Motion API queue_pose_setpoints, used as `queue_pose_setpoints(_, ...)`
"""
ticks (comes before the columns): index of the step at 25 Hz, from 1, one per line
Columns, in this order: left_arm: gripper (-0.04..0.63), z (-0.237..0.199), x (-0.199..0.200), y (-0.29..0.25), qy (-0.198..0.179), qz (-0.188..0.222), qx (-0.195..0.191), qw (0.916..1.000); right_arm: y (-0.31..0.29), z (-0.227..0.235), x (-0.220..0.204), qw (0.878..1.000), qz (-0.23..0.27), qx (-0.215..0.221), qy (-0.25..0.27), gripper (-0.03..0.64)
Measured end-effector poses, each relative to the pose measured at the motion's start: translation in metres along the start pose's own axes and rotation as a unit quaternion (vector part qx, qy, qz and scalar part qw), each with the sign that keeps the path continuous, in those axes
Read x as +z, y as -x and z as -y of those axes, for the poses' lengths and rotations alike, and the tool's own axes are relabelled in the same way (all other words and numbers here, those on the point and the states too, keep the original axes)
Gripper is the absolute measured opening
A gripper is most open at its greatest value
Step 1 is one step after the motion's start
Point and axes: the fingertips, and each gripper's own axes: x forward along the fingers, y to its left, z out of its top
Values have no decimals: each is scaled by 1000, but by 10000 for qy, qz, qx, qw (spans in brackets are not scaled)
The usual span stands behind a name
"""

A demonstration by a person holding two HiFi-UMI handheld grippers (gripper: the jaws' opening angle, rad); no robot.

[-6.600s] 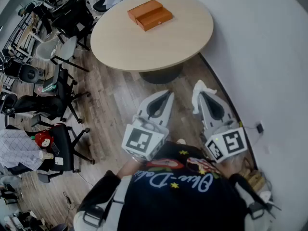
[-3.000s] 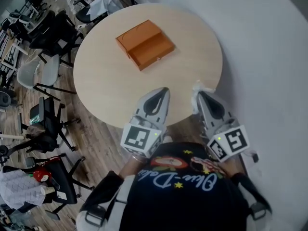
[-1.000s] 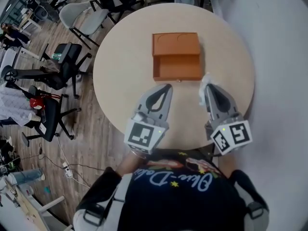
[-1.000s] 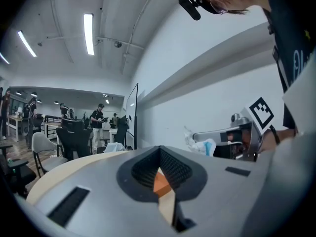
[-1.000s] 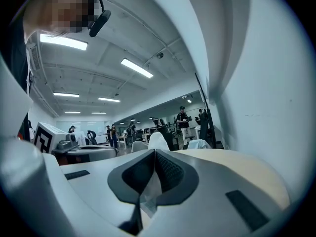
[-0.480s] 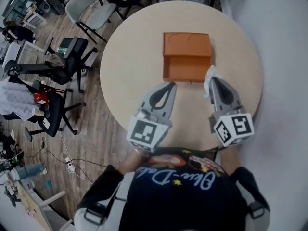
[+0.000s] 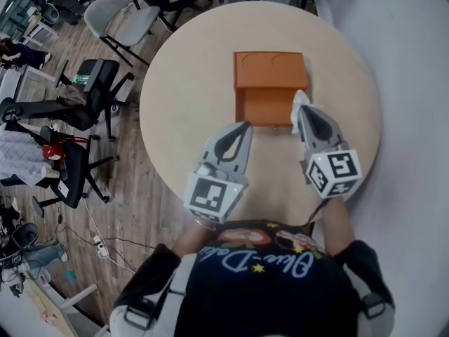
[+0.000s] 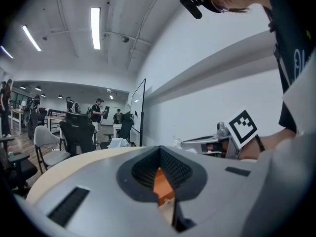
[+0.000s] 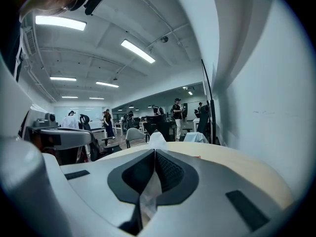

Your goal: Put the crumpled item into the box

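Observation:
An open orange box [image 7: 269, 87] lies on the round beige table [image 7: 182, 97], its lid flat on the far side. My right gripper [image 7: 303, 113] is shut on a crumpled white paper [image 7: 299, 106], which hangs over the box's near right corner. In the right gripper view the white paper [image 9: 157, 140] sticks out past the closed jaws. My left gripper [image 7: 241, 128] is shut with nothing in it, just short of the box's near edge. Through its jaws in the left gripper view a sliver of the orange box [image 8: 161, 181] shows.
Office chairs [image 7: 98, 83] stand on the wood floor left of the table. A grey wall [image 7: 414, 62] runs along the right. People stand far back in the room [image 9: 106, 122]. The table's near edge is just in front of the person's body.
The person walked up to the table, and the box came from far off to just under the grippers. In the last half second the right gripper moved forward, bringing the paper over the box's corner.

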Motion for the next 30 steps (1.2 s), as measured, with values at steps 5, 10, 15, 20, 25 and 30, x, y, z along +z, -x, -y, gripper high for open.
queue_pose_setpoints(5,-9,-12,-5,-2,73,-62,106,9999,-32,2,-17,9991,-399,111,-54,2)
queue_pose_setpoints(10,-9,-26,-12,0,138,-98,261,9995,-65,4,-39,9967,-787,74,201,2)
queue_pose_setpoints(15,-9,-34,-15,2,185,-127,362,9991,-87,6,-65,9918,-1218,100,383,2)
queue_pose_setpoints(20,-9,-38,-20,4,232,-157,446,9986,-100,12,-88,9864,-1551,70,543,2)
queue_pose_setpoints(25,-9,-46,-25,4,296,-224,513,9980,-116,16,-107,9807,-1833,82,677,2)
queue_pose_setpoints(30,-9,-52,-26,4,295,-260,525,9978,-126,16,-119,9741,-2113,112,792,2)
